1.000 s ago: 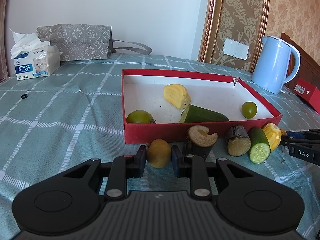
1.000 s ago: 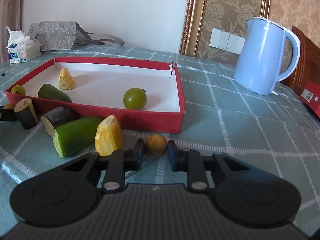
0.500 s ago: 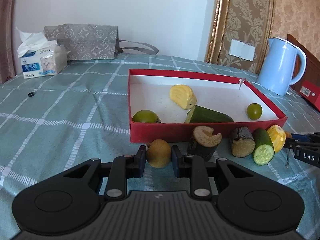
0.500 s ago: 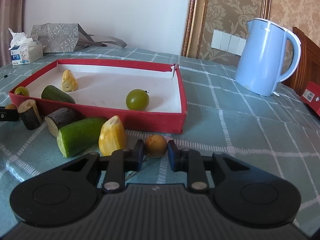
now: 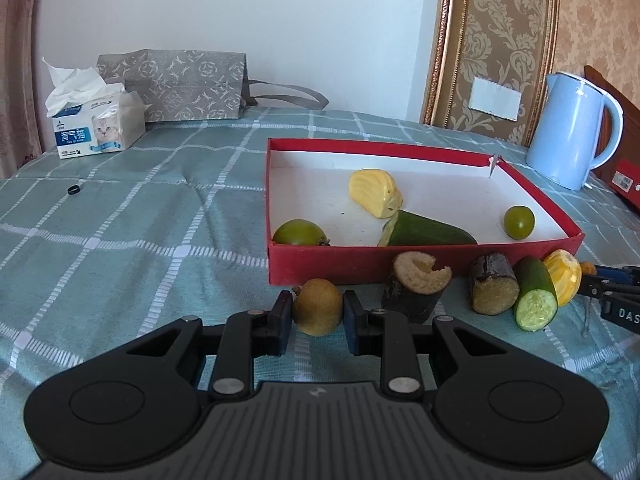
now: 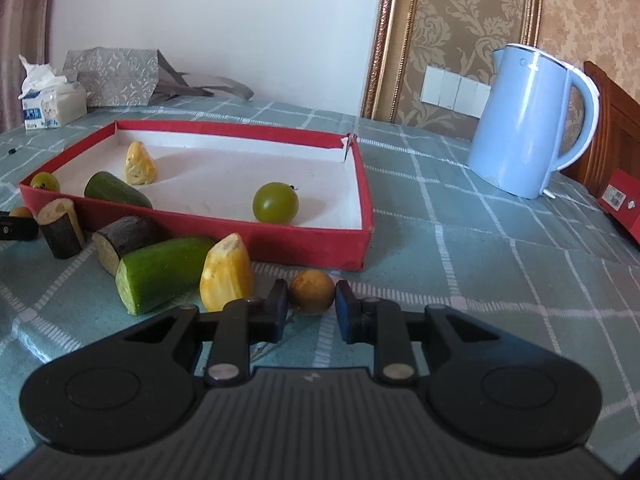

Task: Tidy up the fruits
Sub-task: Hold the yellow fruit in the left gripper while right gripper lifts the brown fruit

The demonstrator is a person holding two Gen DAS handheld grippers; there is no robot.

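I am clamping one brown fruit (image 5: 318,312) in the left gripper (image 5: 316,320) and another (image 6: 312,292) in the right gripper (image 6: 311,306), both just outside the red tray (image 5: 400,266); four pieces are lying inside, four waiting outside.

woven checked tablecloth (image 5: 120,240); glossy plastic kettle (image 6: 528,120); matt cardboard tray (image 5: 400,270)

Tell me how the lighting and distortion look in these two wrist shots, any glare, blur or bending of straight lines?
Left wrist view: daylight, soft shadows; the wall switch plate is washed out white, and fisheye bends the picture frame at the edges. Right wrist view: sharp overall; the green fruit casts a soft shadow in the red box, and the blue kettle shows only mild sheen.
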